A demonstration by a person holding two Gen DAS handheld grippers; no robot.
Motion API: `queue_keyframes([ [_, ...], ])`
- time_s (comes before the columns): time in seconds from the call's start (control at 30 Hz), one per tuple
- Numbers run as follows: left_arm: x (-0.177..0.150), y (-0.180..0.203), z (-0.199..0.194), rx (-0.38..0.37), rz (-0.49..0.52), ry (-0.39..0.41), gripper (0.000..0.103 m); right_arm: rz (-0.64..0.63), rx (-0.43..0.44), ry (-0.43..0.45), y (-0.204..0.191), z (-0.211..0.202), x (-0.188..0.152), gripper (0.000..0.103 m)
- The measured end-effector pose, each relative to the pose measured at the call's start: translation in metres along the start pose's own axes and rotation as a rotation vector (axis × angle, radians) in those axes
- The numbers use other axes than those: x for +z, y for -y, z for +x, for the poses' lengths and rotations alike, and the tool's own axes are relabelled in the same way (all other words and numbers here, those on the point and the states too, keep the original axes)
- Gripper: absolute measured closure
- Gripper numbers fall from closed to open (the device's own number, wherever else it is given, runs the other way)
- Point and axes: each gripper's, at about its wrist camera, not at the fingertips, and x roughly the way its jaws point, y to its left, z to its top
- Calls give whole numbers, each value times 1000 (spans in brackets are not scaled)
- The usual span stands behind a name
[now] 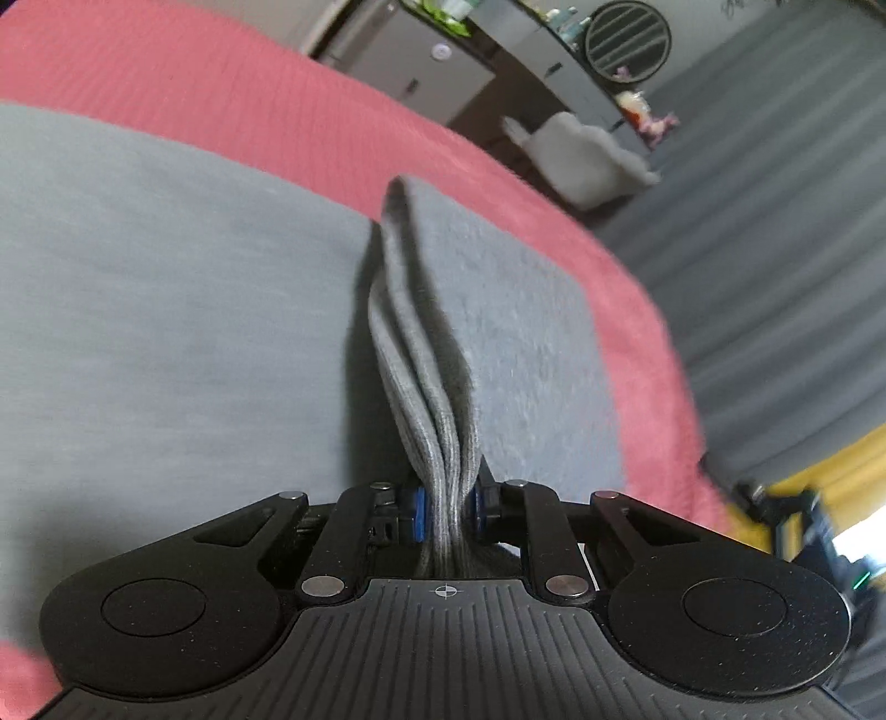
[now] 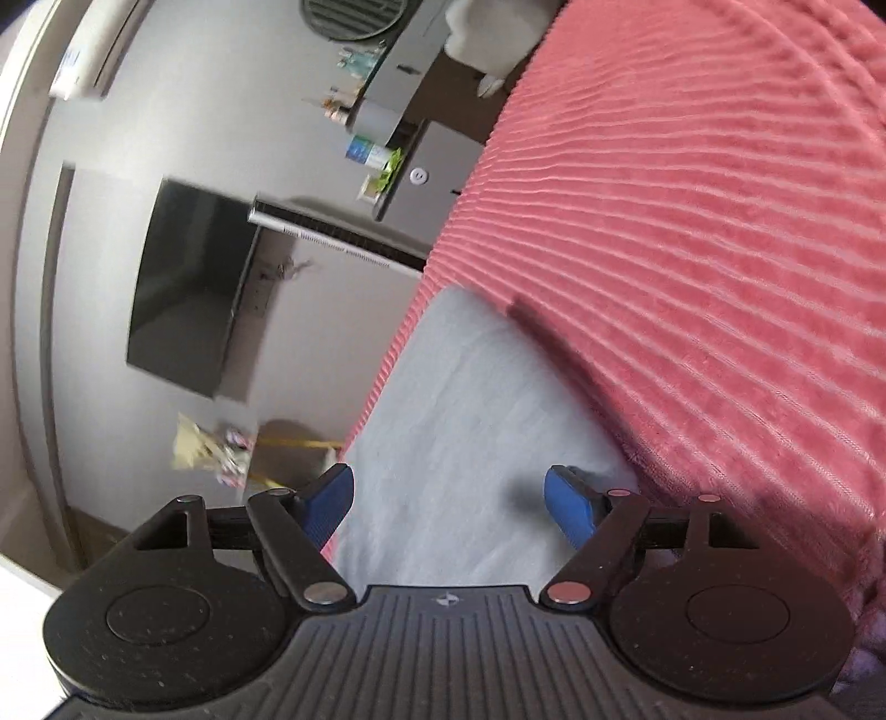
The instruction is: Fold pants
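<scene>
Grey pants [image 1: 166, 310] lie spread on a pink ribbed bedspread [image 1: 232, 83]. In the left wrist view my left gripper [image 1: 447, 507] is shut on a bunched stack of the pants' grey layers [image 1: 426, 387], which rise as a ridge straight ahead of the blue pads. In the right wrist view my right gripper [image 2: 448, 501] stands open, its blue pads [image 2: 570, 507] wide apart over a flat part of the grey pants [image 2: 459, 410] near the bed's edge. No cloth is pinched between them.
The pink bedspread [image 2: 692, 221] fills the right side. Beyond the bed's edge stand a grey cabinet [image 1: 421, 66] with small items on top, a round fan [image 1: 628, 39], a dark screen [image 2: 188, 282] on the wall and grey curtains [image 1: 775, 232].
</scene>
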Motion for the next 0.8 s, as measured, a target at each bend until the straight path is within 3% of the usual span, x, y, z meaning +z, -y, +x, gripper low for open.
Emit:
queue_keyframes([
  [0.07, -2, -11, -8, 60, 8, 4, 81, -67, -49, -17, -10, 7, -2, 26],
  [0.17, 4, -31, -7, 50, -117, 16, 71, -151, -145, -36, -21, 19, -6, 27],
  [0.27, 20, -33, 0, 18, -169, 81, 52, -224, -216, -44, -29, 25, -13, 48],
  [0.3, 27, -31, 5, 15, -171, 86, 50, -236, -229, -54, -30, 28, -14, 55],
  [0.37, 38, -31, 20, 6, -189, 72, 50, -246, -248, -75, -31, 33, -15, 62],
  [0.43, 54, -35, 35, -8, -248, 55, 50, -250, -264, -82, -31, 35, -18, 62],
  [0.47, 60, -40, 40, -23, -288, 49, 56, -251, -270, -86, -31, 37, -18, 62],
  [0.53, 65, -47, 40, -61, -339, 61, 81, -252, -274, -86, -29, 38, -19, 62],
  [0.57, 68, -40, 39, -72, -303, 78, 82, -250, -273, -83, -29, 37, -20, 62],
  [0.67, 64, -14, 12, -102, -25, 223, 83, -240, -265, -79, -28, 35, -21, 62],
  [0.7, 62, -10, 6, -113, 26, 244, 83, -239, -261, -76, -27, 35, -21, 62],
  [0.73, 61, -8, 2, -96, 48, 252, 82, -242, -261, -75, -27, 35, -21, 62],
  [0.8, 58, -11, 4, 39, 47, 260, 80, -253, -270, -77, -28, 38, -22, 62],
])
